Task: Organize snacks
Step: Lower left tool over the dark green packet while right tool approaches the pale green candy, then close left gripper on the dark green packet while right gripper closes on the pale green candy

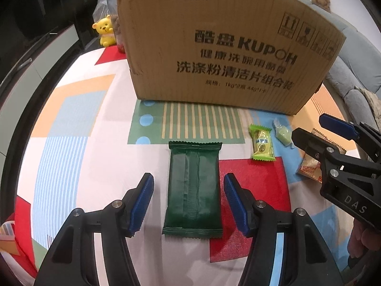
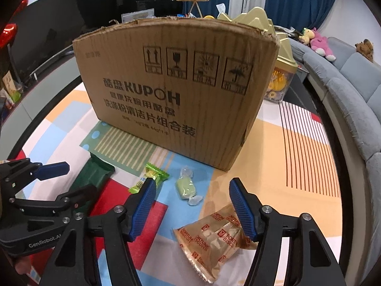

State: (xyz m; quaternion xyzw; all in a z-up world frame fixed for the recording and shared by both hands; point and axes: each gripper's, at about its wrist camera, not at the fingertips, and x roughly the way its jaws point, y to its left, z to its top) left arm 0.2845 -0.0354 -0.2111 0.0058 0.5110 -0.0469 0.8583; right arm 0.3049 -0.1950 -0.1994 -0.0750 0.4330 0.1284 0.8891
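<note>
A dark green snack packet lies flat on the patterned cloth. My left gripper straddles it, open, with a gap between each blue pad and the packet's edges. A clear fortune-biscuit packet lies between the fingers of my right gripper, which is open; its right pad sits close over the packet's corner. A light green wrapped snack and a pale green candy in clear wrap lie between the two packets. Behind them stands a tall cardboard box.
A colourful tablecloth covers the table. A yellow bear toy sits left of the box; a gold-lidded clear container stands behind its right corner. A grey sofa with plush toys curves along the right.
</note>
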